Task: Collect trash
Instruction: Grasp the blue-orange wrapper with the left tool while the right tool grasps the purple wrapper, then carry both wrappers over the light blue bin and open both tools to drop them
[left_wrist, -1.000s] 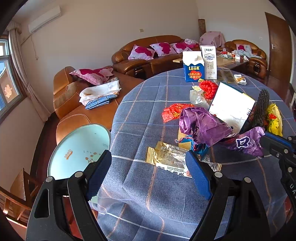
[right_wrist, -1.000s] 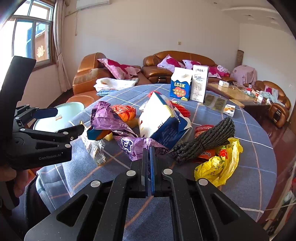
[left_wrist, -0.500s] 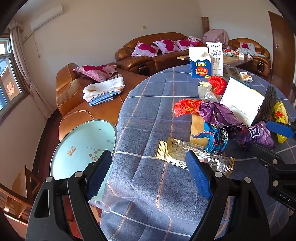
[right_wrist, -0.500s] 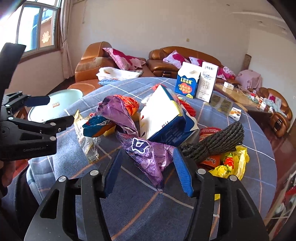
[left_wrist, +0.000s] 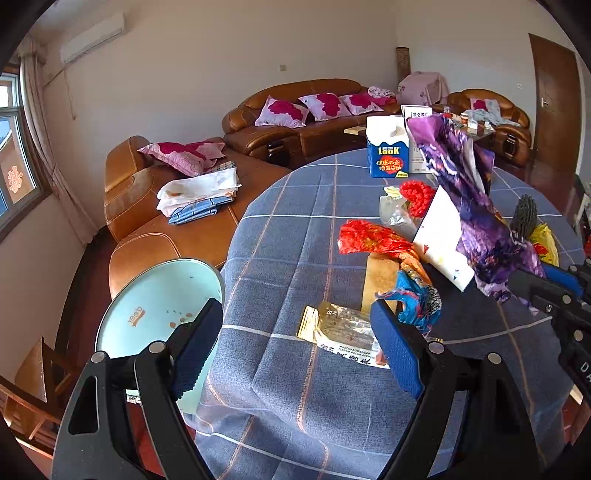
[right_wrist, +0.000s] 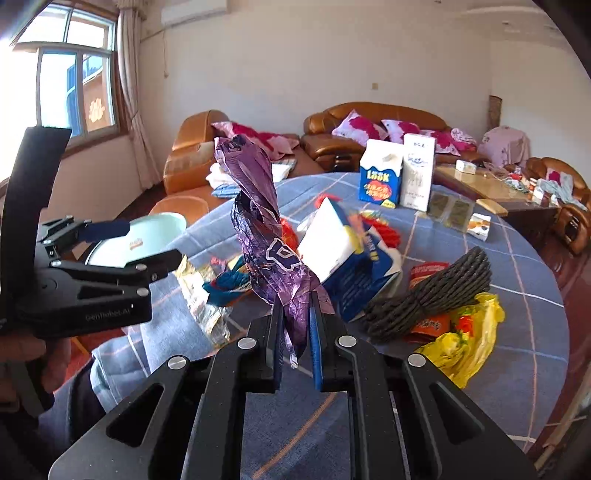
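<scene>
My right gripper (right_wrist: 297, 319) is shut on a crumpled purple wrapper (right_wrist: 264, 240) and holds it upright above the round table (right_wrist: 517, 373). The wrapper also shows in the left wrist view (left_wrist: 476, 210), with the right gripper (left_wrist: 546, 280) at the far right. My left gripper (left_wrist: 295, 332) is open and empty over the table's near edge; it also shows in the right wrist view (right_wrist: 129, 243). On the cloth lie a gold wrapper (left_wrist: 340, 332), a blue wrapper (left_wrist: 417, 299) and a red wrapper (left_wrist: 373, 236).
A pale green bin (left_wrist: 159, 314) stands left of the table. On the table are a white-blue box (right_wrist: 347, 251), two cartons (right_wrist: 397, 177), a dark rope bundle (right_wrist: 436, 288) and a yellow bag (right_wrist: 465, 336). Brown sofas line the back wall.
My right gripper opened, then shut on the purple wrapper and lifted it off the table. The left gripper stayed open and drew back toward the table's edge.
</scene>
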